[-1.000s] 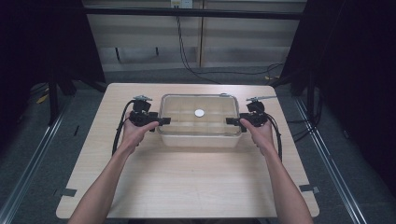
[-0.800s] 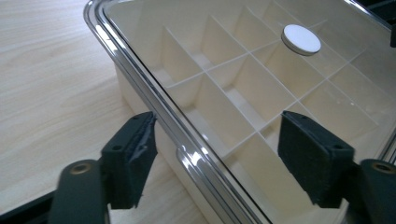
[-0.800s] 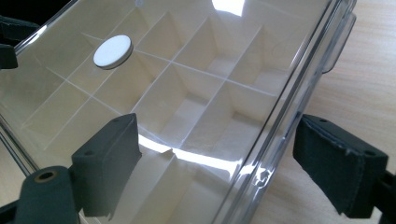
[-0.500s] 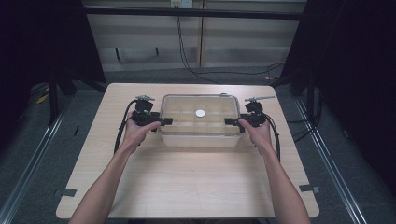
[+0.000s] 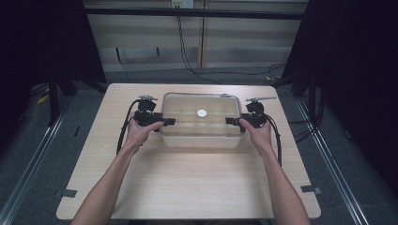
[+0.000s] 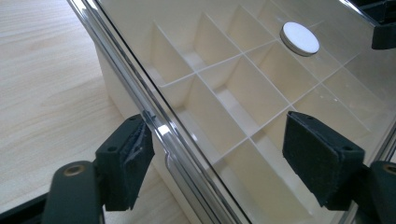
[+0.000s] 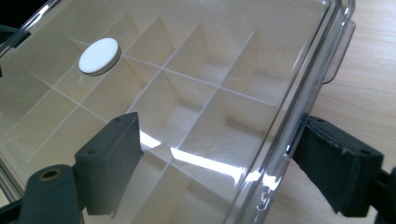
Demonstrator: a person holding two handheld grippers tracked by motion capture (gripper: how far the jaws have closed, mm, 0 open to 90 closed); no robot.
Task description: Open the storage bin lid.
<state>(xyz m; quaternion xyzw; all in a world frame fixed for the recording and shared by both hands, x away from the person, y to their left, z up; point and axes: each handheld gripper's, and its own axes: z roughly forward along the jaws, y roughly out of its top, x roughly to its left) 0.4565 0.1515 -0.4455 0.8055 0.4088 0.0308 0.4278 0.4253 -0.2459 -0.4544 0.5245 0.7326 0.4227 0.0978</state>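
**High view: both grippers set at the ends of a clear divided box**

High view, near to far: forearms enter at 6 o'clock; the left gripper [image 5: 165, 121] meets the box [image 5: 202, 136] at its 9 o'clock end, the right gripper [image 5: 231, 120] at its 3 o'clock end. The box sits on the surface [image 5: 197, 187] toward 12 o'clock, a white disc [image 5: 202, 113] on its lid.

Left gripper view: fingers [image 6: 125, 168] released, straddling the lid rim [image 6: 140, 102]. Right gripper view: fingers [image 7: 109, 161] likewise spread across the rim, nothing clamped.

Risk, as judged: the smooth clear rim could slip from the pads if closed unevenly, tilting the box.

Against half a second ago, no clear change; both grippers remain in place.
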